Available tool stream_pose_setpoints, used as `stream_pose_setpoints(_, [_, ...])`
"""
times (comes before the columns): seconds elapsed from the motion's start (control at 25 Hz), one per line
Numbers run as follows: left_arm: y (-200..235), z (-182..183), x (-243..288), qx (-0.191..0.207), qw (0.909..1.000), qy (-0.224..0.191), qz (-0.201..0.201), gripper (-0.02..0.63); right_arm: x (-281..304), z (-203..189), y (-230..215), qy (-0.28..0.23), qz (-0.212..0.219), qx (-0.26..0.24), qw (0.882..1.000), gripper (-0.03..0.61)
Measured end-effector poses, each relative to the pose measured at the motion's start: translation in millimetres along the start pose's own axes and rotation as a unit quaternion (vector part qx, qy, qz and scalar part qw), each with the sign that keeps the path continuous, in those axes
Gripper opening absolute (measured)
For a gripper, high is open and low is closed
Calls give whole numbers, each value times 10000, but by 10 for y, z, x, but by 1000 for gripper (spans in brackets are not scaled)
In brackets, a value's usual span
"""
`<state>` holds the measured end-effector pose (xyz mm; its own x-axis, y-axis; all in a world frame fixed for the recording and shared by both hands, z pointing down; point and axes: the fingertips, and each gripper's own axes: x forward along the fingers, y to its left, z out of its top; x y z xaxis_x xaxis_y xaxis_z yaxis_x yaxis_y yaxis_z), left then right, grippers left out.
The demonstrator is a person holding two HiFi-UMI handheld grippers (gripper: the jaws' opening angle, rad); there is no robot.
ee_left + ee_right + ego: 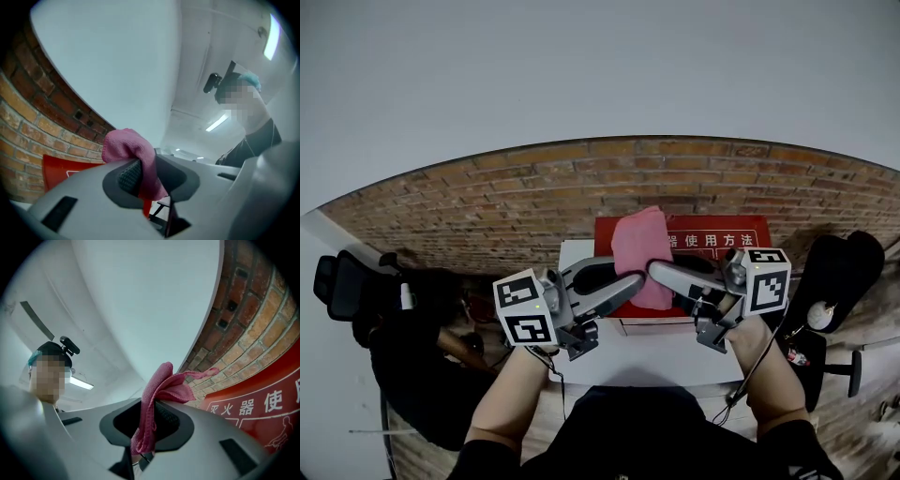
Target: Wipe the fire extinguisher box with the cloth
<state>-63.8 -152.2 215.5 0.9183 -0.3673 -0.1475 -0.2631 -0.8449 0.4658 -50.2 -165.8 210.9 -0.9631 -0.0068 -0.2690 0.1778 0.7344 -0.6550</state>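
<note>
In the head view, the left gripper and the right gripper meet tip to tip on a pink cloth. The cloth hangs against the front of the red fire extinguisher box, which stands on a white bench before a brick wall.

In the left gripper view, the fingers are clamped on a fold of the cloth. The red box shows at lower left.

In the right gripper view, the fingers pinch the cloth, which bunches above them and trails down between them. The box with white characters lies to the right.
</note>
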Motion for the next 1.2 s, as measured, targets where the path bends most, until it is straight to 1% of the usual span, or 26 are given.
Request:
stream_pose_setpoints(0.08, [-25,5,-44,367,9991,1,207,110,2,15,5,16,-10,-25,10000,77])
stream_pose_setpoints(0.24, [-5,60,-248,913,9937,-94,645,115,30,82,-39,-45,-100,-17,9999,77])
stream_pose_setpoints(0.32, [44,96,-405,1202,9882,-131,945,116,62,125,-106,-107,-221,-10,9997,75])
stream_pose_setpoints(0.36, [63,100,-468,1381,9840,-93,1123,115,67,150,-143,-136,-298,0,9995,75])
stream_pose_setpoints(0.4, [80,85,-518,1614,9779,10,1328,115,69,176,-184,-161,-380,17,9991,75])
stream_pose_setpoints(0.44, [97,44,-558,1912,9690,189,1555,115,71,198,-228,-180,-465,40,9987,75])
stream_pose_setpoints(0.48, [115,-24,-587,2266,9565,436,1784,115,75,214,-274,-191,-548,67,9983,75])
stream_pose_setpoints(0.52, [133,-114,-606,2649,9407,728,1989,115,83,222,-321,-188,-628,94,9978,75])
stream_pose_setpoints(0.6, [155,-321,-617,3354,9050,1302,2270,114,114,216,-415,-131,-797,140,9966,75])
stream_pose_setpoints(0.64, [160,-417,-616,3620,8889,1526,2357,114,141,206,-462,-79,-892,154,9959,75])
stream_pose_setpoints(0.68, [168,-503,-616,3829,8749,1706,2426,102,176,194,-509,-18,-990,166,9949,75])
stream_pose_setpoints(0.72, [179,-577,-620,3998,8629,1850,2476,77,221,182,-553,47,-1084,178,9939,75])
stream_pose_setpoints(0.76, [191,-638,-624,4137,8528,1964,2509,62,273,170,-592,115,-1169,181,9929,75])
stream_pose_setpoints(0.84, [209,-719,-628,4361,8352,2156,2564,34,372,143,-668,251,-1340,185,9905,75])
stream_pose_setpoints(0.92, [229,-782,-629,4584,8163,2358,2606,32,450,103,-751,400,-1540,208,9870,75])
stream_pose_setpoints(1.0, [247,-834,-629,4746,8018,2531,2605,32,517,58,-835,575,-1745,226,9827,75])
stream_pose_setpoints(1.08, [268,-878,-628,4837,7924,2681,2575,32,538,10,-935,773,-2047,252,9755,75])
stream_pose_setpoints(1.12, [279,-901,-624,4858,7899,2738,2550,32,528,-14,-994,880,-2251,258,9700,75])
stream_pose_setpoints(1.16, [287,-926,-617,4852,7900,2778,2514,32,523,-38,-1045,992,-2439,257,9644,75])
stream_pose_setpoints(1.2, [290,-949,-605,4818,7929,2798,2467,32,528,-61,-1085,1114,-2585,255,9592,75])
